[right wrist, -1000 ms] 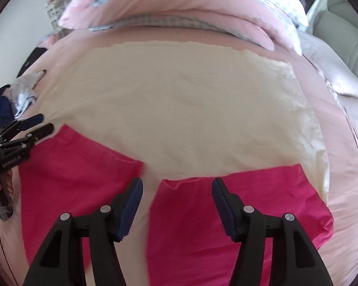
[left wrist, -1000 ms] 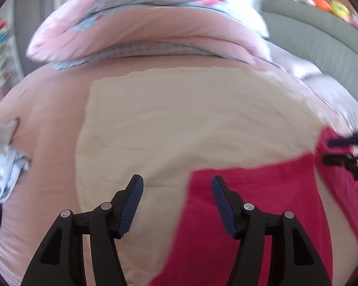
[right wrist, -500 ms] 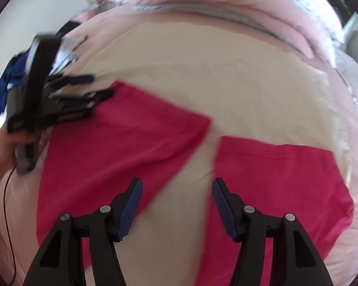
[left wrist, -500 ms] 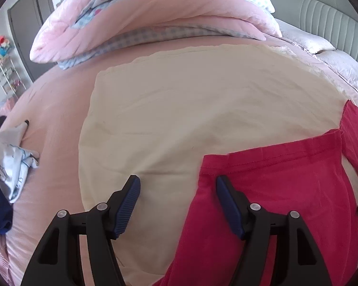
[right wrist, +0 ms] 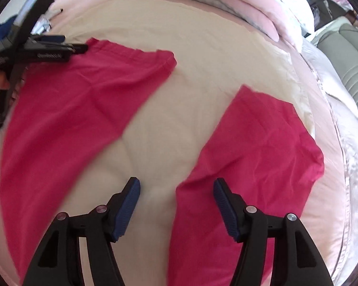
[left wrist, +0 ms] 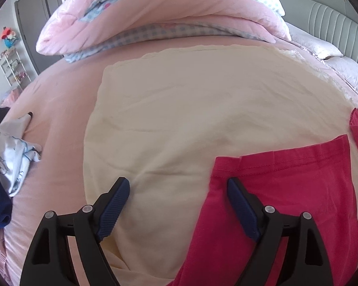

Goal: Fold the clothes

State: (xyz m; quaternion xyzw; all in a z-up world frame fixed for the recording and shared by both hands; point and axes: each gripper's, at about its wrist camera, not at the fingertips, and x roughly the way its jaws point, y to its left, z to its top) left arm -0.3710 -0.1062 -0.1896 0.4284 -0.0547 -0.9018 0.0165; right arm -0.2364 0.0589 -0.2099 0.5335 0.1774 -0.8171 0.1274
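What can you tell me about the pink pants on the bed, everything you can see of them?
The pink pants are a bright magenta, soft knit garment, probably cotton, with stitched hems. They lie flat on a cream sheet spread over the bed, their two legs splayed apart in a V with sheet showing between them. The fabric is lightly wrinkled and not yet folded. The left gripper sits open at the outer hem corner of one leg; the right gripper hovers open by the other leg's inner edge. Neither is gripping the cloth.
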